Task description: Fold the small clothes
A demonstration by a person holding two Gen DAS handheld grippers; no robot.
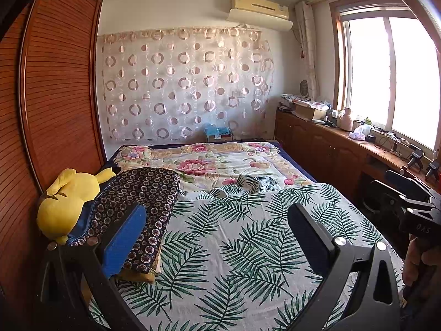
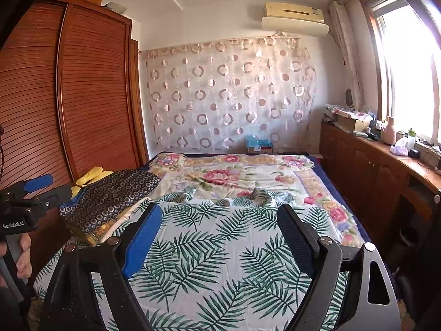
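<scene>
Both grippers hang over the near end of the bed, and there is plenty of open room in front of them. The palm-leaf sheet (image 1: 237, 237) lies flat and mostly bare from the near edge up to a low ridge of wrinkles, where it meets the flowered quilt (image 1: 209, 162) that runs on to the far wall. On the left the bed is hemmed in by the slatted wooden wardrobe (image 1: 60, 88); on the right a narrow, dark gap runs between the bed's edge and a long row of wooden cabinets (image 2: 363, 165) under the window.

The left gripper (image 1: 217, 215) stands with its tongs well apart, nothing between them — blue pad on one finger, dark ribbed pad on the other. The right gripper (image 2: 220, 218) is the same: tongs spread wide over bare sheet, nothing in them.

The clothes are on the left — a folded dark cloth with small ring patterns (image 1: 137, 207) tops a short stack at the bed's left edge, with yellowish fabric showing under it. Just beyond it, against the wardrobe, slumps a soft yellow plush toy (image 1: 66, 201).

Far back, an open cardboard box (image 2: 259, 144) by the curtain holds something blue and crinkled. On the cabinet top, another cardboard box (image 1: 308, 111) sits among cluttered bottles.
</scene>
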